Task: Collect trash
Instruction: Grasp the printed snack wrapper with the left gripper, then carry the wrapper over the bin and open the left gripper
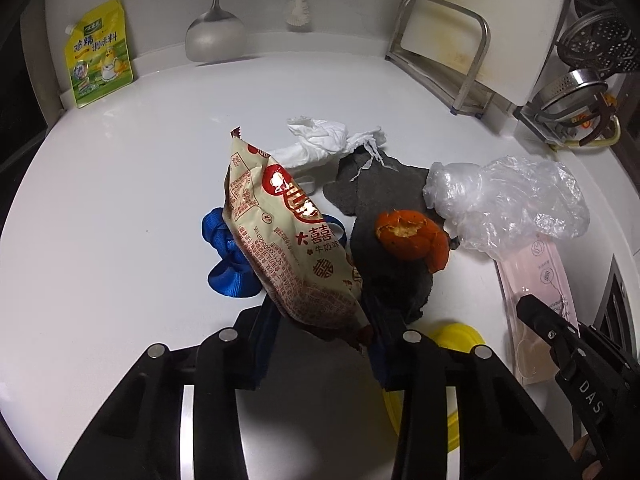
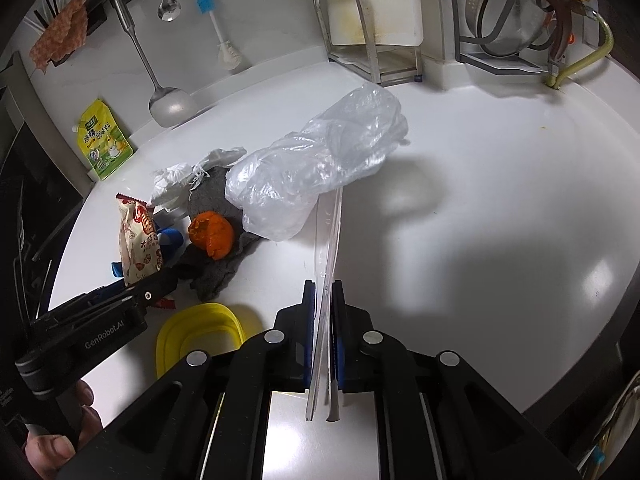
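Note:
A cream snack wrapper (image 1: 288, 232) with red print stands upright between the jaws of my left gripper (image 1: 324, 308), which is shut on its lower end. My right gripper (image 2: 323, 286) is shut on the edge of a flat pink-and-clear packet (image 2: 328, 232) that lies under a crumpled clear plastic bag (image 2: 320, 160). On the white counter (image 1: 120, 200) behind the wrapper lie an orange peel (image 1: 412, 236), a grey cloth (image 1: 384, 184), a crumpled white tissue (image 1: 320, 136) and a blue strap (image 1: 224, 248). A yellow lid (image 2: 196, 332) lies near both grippers.
A yellow seasoning pouch (image 1: 100, 56), a ladle (image 1: 214, 36) and a brush (image 1: 298, 8) stand or hang at the back wall. A metal rack with a white cutting board (image 1: 460, 60) and a colander (image 2: 508, 8) stand at the back right. The counter's right part (image 2: 500, 220) is bare.

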The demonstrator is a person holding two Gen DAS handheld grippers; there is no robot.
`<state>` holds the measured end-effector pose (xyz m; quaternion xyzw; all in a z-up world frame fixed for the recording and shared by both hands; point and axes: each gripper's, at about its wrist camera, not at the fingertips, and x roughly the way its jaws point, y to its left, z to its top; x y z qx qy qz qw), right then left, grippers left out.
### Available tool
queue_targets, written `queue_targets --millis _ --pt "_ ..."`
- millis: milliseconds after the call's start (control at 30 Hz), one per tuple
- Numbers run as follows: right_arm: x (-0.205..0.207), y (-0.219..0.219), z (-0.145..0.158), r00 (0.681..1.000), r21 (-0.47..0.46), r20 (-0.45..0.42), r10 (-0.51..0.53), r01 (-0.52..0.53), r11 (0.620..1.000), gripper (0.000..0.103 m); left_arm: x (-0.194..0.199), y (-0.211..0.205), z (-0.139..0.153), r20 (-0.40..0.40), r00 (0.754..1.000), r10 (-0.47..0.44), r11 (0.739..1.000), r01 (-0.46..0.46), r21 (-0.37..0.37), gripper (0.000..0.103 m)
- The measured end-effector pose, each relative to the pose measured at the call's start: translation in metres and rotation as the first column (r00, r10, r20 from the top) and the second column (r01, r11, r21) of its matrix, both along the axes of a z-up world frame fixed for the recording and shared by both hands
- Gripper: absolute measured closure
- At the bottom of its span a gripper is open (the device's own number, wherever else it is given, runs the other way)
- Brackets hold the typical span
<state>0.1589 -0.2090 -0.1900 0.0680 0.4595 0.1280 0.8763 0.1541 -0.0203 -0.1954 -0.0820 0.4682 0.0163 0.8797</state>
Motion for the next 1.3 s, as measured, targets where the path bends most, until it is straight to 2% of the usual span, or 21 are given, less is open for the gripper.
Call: queue_targets --millis 67,300,733,1000,1300 --pt "-0.002 -0.001 0.000 1.000 -0.002 0.002 -0.004 0.004 1.000 0.095 -0.001 0.002 0.003 0.007 1.000 -0.004 1.000 0.004 -0.004 0.069" --pt "-0.011 -0.005 0.004 1.000 -0.008 0.007 -0.014 0.014 1.000 0.095 -0.011 0.011 0.025 0.059 0.998 -0.019 1.000 0.018 0.018 0.070" --pt "-0.045 -0.017 0.027 0.998 -0.022 0.029 -0.062 0.062 0.998 0.095 -0.043 0.016 0.049 0.083 0.994 -0.068 0.994 0.060 0.091 0.070" --pt "-0.084 -0.029 0.035 0.995 -0.036 0.028 -0.099 0.100 0.994 0.095 -0.074 0.004 0.062 0.089 0.988 -0.128 0.986 0.118 0.116 0.070" --pt "-0.141 -0.039 0.043 0.994 -0.044 0.013 -0.113 0.113 0.993 0.095 -0.128 -0.015 0.072 0.083 0.975 -0.207 0.972 0.195 0.132 0.070"
